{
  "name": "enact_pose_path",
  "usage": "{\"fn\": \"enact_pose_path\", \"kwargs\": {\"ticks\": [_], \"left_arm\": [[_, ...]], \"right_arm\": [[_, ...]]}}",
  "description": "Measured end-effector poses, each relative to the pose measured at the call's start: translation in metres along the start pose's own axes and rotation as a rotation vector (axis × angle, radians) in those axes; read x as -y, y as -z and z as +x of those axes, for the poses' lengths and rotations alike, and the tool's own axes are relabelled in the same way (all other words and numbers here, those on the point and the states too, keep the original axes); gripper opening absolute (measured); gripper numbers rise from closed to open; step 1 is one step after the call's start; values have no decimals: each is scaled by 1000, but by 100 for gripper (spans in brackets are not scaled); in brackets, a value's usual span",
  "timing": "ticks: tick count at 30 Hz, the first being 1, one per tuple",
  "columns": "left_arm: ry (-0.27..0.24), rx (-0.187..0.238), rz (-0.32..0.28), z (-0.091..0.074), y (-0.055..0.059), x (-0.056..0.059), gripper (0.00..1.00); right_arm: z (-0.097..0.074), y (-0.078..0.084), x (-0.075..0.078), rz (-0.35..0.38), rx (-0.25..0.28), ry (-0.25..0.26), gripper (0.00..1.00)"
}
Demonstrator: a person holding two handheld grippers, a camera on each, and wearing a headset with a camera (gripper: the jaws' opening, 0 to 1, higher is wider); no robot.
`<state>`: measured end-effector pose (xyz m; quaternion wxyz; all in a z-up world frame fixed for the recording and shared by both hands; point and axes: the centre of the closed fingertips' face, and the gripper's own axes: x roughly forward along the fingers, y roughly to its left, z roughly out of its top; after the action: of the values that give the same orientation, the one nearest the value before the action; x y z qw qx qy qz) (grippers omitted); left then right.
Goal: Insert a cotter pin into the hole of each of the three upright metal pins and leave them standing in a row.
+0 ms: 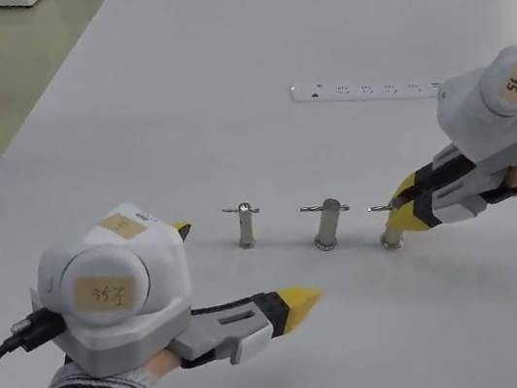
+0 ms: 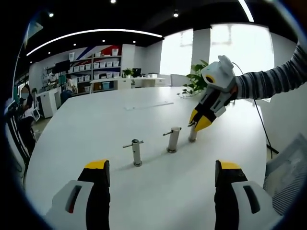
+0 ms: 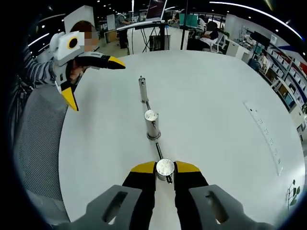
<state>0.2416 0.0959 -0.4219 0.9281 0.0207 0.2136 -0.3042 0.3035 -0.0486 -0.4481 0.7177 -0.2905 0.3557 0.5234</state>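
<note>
Three upright metal pins stand in a row on the white table [image 1: 176, 109]. The left pin [image 1: 245, 227] and the middle pin [image 1: 326, 227] each carry a cotter pin through the top. My right gripper [image 1: 400, 208] is at the right pin [image 1: 391, 237], shut on a cotter pin [image 1: 378, 207] whose end pokes out on the pin's left. In the right gripper view the jaws flank that pin's round head [image 3: 165, 167]. My left gripper [image 1: 240, 264] hovers open in front of the left pin, nothing between its fingers [image 2: 98, 165]. From it the row [image 2: 172, 140] lies ahead.
A white power strip [image 1: 365, 91] lies on the table behind the row. The table's left edge falls away to the floor, with cables there. A person's chair [image 3: 38, 143] stands at the table's near side.
</note>
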Motion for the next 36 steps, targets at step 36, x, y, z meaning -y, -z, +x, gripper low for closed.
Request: {"fn": "enact_pose_path", "kwargs": {"ticks": [36], "left_arm": [[-24, -19, -4, 2, 4, -7, 87]], "right_arm": [[-2, 14, 7, -109, -14, 32, 30]]}}
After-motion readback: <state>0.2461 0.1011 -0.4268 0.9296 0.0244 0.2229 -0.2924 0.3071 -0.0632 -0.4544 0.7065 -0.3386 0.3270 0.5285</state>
